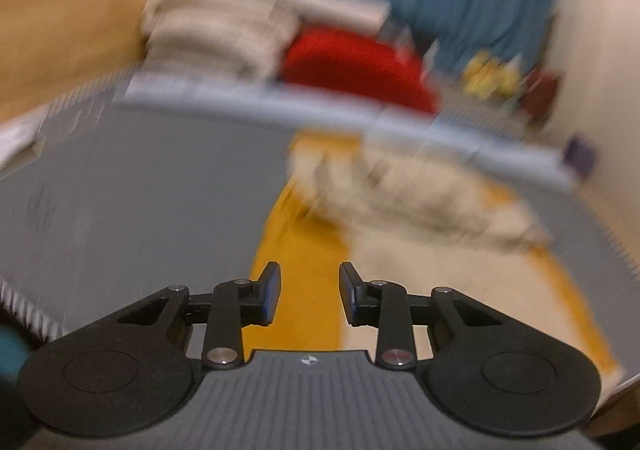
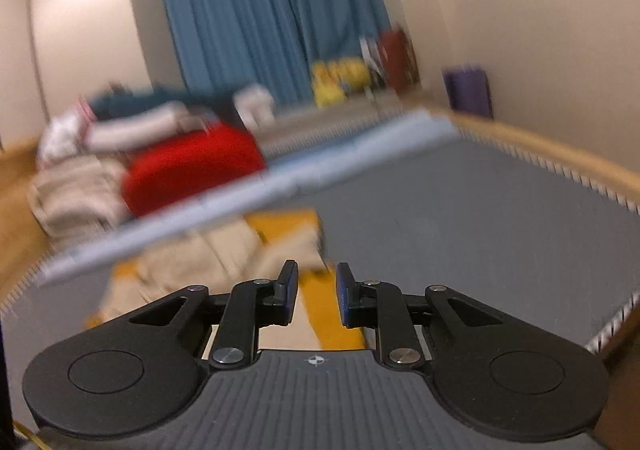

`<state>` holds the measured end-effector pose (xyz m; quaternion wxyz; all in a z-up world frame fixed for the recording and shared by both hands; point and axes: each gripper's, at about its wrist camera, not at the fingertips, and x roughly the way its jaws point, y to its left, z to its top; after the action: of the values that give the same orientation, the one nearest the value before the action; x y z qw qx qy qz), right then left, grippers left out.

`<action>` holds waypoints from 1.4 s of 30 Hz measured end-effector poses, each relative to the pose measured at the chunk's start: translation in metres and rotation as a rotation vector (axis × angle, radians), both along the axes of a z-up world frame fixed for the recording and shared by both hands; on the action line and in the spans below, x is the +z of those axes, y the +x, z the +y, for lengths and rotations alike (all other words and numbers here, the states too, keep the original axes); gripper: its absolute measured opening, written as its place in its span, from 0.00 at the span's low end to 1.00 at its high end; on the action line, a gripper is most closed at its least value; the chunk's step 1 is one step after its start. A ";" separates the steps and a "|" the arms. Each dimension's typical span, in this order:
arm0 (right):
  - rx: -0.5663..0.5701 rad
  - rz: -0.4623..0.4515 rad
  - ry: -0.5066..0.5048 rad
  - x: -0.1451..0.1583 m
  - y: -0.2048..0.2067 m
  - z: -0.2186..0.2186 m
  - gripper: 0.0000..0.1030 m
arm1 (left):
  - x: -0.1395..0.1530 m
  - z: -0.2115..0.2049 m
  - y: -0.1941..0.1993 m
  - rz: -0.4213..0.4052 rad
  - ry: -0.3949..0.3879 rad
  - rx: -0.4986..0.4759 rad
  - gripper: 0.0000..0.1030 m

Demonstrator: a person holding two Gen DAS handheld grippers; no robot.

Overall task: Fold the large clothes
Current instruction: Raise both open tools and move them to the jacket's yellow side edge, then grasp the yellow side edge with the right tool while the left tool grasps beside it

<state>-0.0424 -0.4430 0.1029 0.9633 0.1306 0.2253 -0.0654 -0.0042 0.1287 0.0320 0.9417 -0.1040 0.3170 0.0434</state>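
Observation:
A large cream and mustard-yellow garment (image 1: 400, 210) lies rumpled on a grey mat (image 1: 160, 190), blurred in both views. In the left wrist view my left gripper (image 1: 310, 292) hovers over the garment's yellow near part, its jaws apart with nothing between the pads. The right wrist view shows the same garment (image 2: 224, 250) ahead and to the left on the mat (image 2: 480, 210). There my right gripper (image 2: 317, 292) stands over its yellow edge with a narrower gap between the jaws. No cloth is pinched in it.
A light blue folded strip (image 2: 280, 182) runs along the mat's far side. Behind it lies a pile with a red item (image 2: 192, 166) and beige cloth (image 2: 76, 186) on the wooden floor. A blue curtain (image 2: 260, 10), yellow things (image 2: 336, 82) and a purple bin (image 2: 468, 90) line the walls.

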 end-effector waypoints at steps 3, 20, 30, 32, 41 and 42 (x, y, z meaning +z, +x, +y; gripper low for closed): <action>-0.044 0.148 0.016 -0.043 0.033 -0.001 0.26 | -0.030 0.015 0.028 0.146 -0.011 0.049 0.35; -0.087 0.576 0.072 -0.152 0.077 0.000 0.37 | -0.094 0.049 0.054 0.408 -0.073 0.125 0.55; -0.074 0.467 0.105 -0.125 0.056 0.002 0.05 | -0.076 0.046 0.044 0.320 -0.064 0.054 0.12; -0.077 0.477 0.093 -0.126 0.056 0.001 0.05 | -0.081 0.049 0.047 0.360 -0.086 0.073 0.21; -0.077 0.618 0.058 -0.151 0.066 0.000 0.19 | -0.098 0.042 0.055 0.438 -0.064 0.072 0.50; -0.078 0.620 0.056 -0.151 0.066 0.000 0.19 | -0.099 0.040 0.056 0.438 -0.045 0.065 0.51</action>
<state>0.0233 -0.4431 -0.0483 0.8414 0.1395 0.5048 -0.1329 0.0516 0.1682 -0.0668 0.8459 -0.1233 0.5114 0.0881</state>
